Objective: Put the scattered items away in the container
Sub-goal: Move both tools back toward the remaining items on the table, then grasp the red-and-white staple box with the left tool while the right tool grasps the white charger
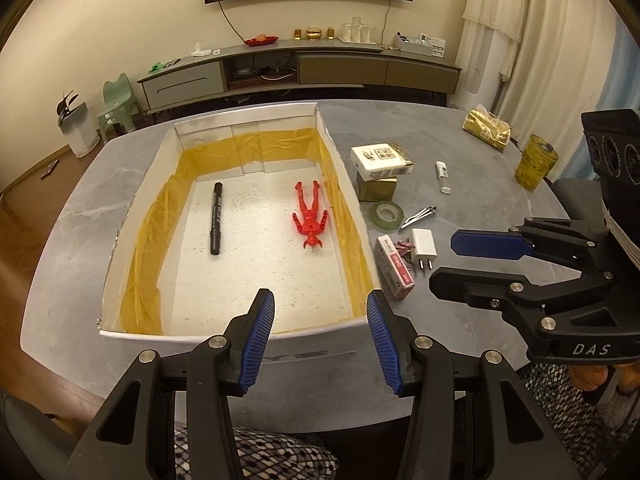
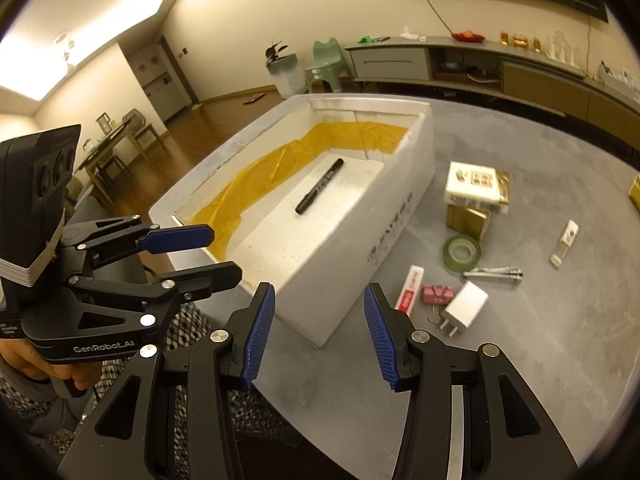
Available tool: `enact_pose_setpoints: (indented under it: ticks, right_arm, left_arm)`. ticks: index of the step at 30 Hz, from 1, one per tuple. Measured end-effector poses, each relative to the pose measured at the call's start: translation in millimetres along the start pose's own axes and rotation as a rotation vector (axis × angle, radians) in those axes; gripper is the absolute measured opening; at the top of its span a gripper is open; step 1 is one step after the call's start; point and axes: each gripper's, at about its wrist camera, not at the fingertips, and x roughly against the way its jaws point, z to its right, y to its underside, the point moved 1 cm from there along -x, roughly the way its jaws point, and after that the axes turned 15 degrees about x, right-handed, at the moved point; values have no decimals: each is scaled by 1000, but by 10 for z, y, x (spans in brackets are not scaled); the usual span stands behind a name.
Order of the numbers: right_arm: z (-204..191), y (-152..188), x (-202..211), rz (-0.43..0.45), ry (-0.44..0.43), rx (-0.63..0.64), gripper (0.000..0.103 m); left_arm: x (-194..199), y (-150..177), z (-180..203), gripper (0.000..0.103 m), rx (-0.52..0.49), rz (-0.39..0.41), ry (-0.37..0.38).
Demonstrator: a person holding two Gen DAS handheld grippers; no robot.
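Both jaws stand open and empty; the eraser lies lengthwise right of the box, probably nearest your right gripper.

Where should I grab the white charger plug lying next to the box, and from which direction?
Judging from its pose, grip the white charger plug across the two flat sides of its blocky body, coming from above with the right gripper. It lies flat on the table with its prongs pointing toward you, and the pink binder clip sits close on its box side, so stay clear of both.
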Motion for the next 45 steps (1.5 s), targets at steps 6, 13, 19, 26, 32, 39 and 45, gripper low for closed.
enact_pose_setpoints:
  ticks: [6,13,19,26,32,39,45]
  right_arm:
    - [140,156,70,13,-11,-40,50]
    - [429,389,122,-3,38,-118,50]
    - [655,549,121,-50,137,-143,50]
    - [944,721,58,-95,185,-220,50]
    - [1122,827,2,-106,183,-290,50]
    - [1111,721,-297,-111,135,-302,50]
    - [1089,623,-610,-144,142,-286,50]
  left_arm:
    - [-4,73,189,50,-17,7,14]
    - [-78,179,467,50,-49,-14,62]
    - [-287,237,679,50,-63,-50,85]
    - [-644,265,952,50,-86,-86,118]
    - [-1083,238,990,50,-77,-120,108]
    - [-1448,156,759,50,-10,-131,79]
    - [-1606,150,558,50,44,-145,113]
